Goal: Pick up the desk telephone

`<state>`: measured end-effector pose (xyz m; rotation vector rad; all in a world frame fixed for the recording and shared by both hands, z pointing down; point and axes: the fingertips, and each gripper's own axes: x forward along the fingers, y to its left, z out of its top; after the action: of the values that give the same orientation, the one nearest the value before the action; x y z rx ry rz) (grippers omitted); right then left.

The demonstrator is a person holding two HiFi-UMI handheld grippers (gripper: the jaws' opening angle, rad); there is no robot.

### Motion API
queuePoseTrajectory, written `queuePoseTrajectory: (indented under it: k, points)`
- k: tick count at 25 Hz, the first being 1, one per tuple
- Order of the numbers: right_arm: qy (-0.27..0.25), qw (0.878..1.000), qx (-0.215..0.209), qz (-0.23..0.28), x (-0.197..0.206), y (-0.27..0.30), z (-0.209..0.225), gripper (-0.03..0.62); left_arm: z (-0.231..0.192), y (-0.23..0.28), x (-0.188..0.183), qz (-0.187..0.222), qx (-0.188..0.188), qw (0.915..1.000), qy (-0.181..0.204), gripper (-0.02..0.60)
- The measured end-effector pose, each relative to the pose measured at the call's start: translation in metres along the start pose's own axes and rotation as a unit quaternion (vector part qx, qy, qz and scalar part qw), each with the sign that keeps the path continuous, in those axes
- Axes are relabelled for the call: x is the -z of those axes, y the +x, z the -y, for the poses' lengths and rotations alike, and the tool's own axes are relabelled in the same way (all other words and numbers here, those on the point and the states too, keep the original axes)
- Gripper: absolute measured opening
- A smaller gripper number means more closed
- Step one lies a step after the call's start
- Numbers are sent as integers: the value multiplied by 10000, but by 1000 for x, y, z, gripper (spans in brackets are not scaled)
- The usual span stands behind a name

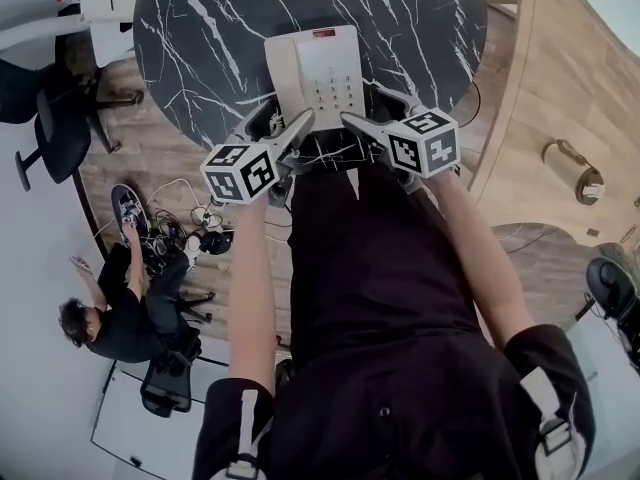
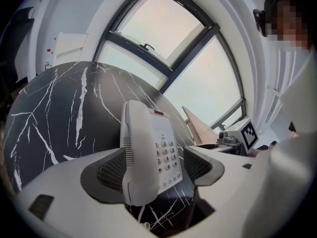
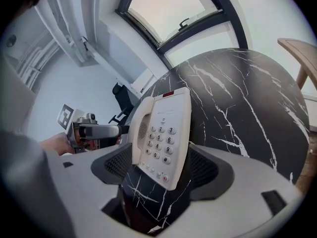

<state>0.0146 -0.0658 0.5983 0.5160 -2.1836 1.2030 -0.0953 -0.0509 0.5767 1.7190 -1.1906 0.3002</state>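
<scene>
A white desk telephone (image 1: 318,73) lies on the round black marble table (image 1: 200,28), handset on its left side and keypad facing up. My left gripper (image 1: 297,126) and right gripper (image 1: 352,124) sit side by side at the phone's near end, both pointing down at it. In the left gripper view the phone (image 2: 148,152) stands between the wide jaws of the left gripper (image 2: 156,166), with a gap at the keypad side. In the right gripper view the phone (image 3: 163,138) also lies between the spread jaws of the right gripper (image 3: 161,166), and no pad presses on it.
The table's near edge is just under the grippers. A person (image 1: 110,313) sits by cables and an office chair (image 1: 165,383) at lower left. Dark chairs (image 1: 55,128) stand left of the table, wooden furniture (image 1: 560,88) at right. Windows rise behind the table (image 2: 163,29).
</scene>
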Motion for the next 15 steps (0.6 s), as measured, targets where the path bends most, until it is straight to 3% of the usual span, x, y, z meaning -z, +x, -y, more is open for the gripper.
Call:
queuePoseTrajectory:
  k: [7, 15]
  points:
    - [257, 9995, 22, 171, -7, 21, 11, 347, -21, 9, -5, 167, 294, 9989, -315, 383]
    - [260, 9997, -18, 27, -9, 41, 17, 348, -28, 28, 2, -282, 619, 9976, -129, 397]
